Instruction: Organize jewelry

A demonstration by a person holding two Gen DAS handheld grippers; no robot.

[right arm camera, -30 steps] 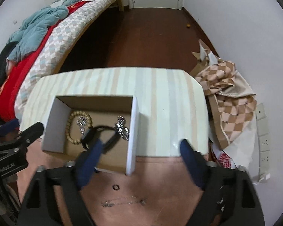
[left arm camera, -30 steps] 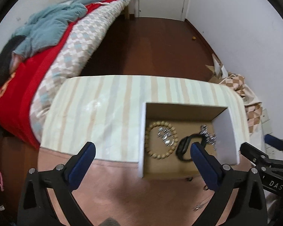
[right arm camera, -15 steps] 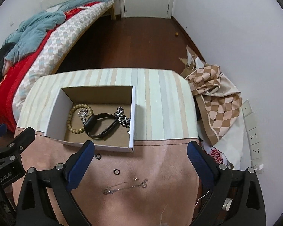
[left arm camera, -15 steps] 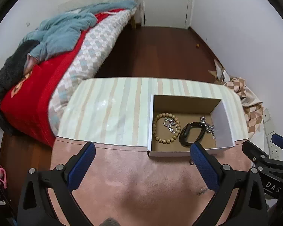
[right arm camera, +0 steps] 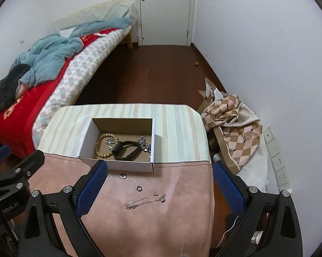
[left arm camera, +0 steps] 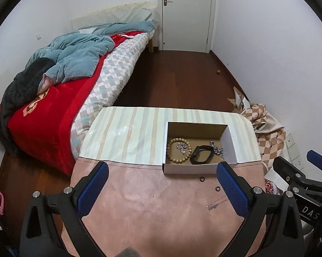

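Jaws on both the left gripper and right gripper stand spread and empty, above the counter's near edge. Two rings and a thin chain lie loose before the box's front wall; I'd take the chain by its bunched end, pinching low.

Box open-topped, walls upright on all four sides; entry from above only. Inside, bead bracelet, black band, chain crowd floor; bare cardboard toward far wall. In front of box, two rings and thin chain lie on pink cloth. Striped cloth right of box bare. Left of table, bed close.
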